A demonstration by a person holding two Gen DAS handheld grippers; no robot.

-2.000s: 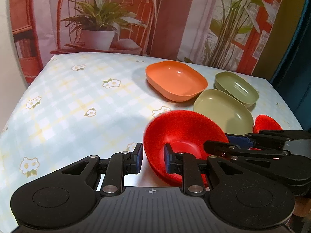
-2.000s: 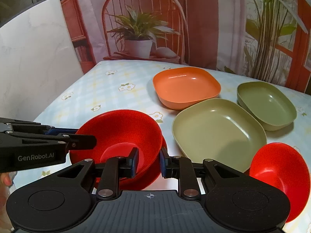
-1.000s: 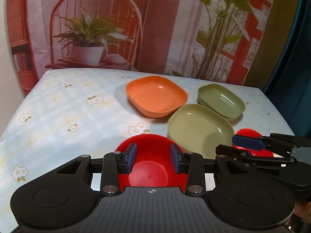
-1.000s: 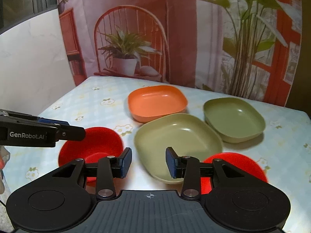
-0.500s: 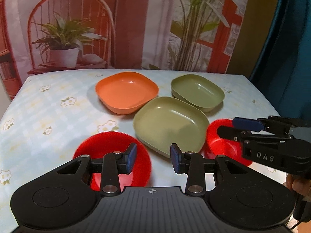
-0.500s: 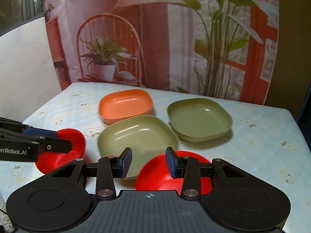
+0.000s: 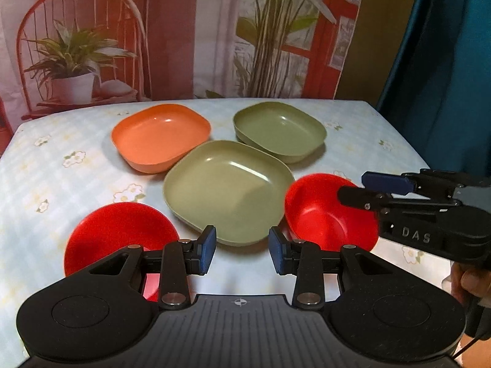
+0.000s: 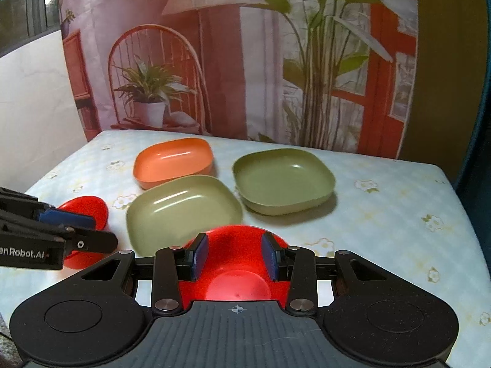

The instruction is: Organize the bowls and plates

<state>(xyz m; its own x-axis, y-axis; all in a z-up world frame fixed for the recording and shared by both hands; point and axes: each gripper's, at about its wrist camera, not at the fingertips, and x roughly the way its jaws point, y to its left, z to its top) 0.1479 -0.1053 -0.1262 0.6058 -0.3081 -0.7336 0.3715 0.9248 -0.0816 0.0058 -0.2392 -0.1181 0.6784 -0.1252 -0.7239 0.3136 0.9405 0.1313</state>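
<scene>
Five dishes lie on the flowered tablecloth. An orange dish (image 7: 161, 136) and a deep olive dish (image 7: 279, 130) sit at the back, with a wide olive plate (image 7: 227, 190) in front of them. A red bowl (image 7: 119, 233) rests at the near left, and a second red bowl (image 7: 328, 211) at the near right. My left gripper (image 7: 242, 250) is open and empty, over the near edge of the olive plate. My right gripper (image 8: 234, 259) is open just above the right red bowl (image 8: 236, 273), with its pads apart from it. The left red bowl (image 8: 84, 211) is partly hidden behind the left gripper (image 8: 92, 230).
The table (image 7: 46, 165) has its right edge close beside the right red bowl, with a teal curtain (image 7: 445, 76) beyond it. A printed backdrop (image 8: 214, 61) of a chair and plants hangs behind the table. A hand (image 7: 469, 282) holds the right gripper (image 7: 356, 187).
Both grippers have swung to the right. The left one has moved off the left red bowl towards the olive plate. The right one now hangs over the right red bowl.
</scene>
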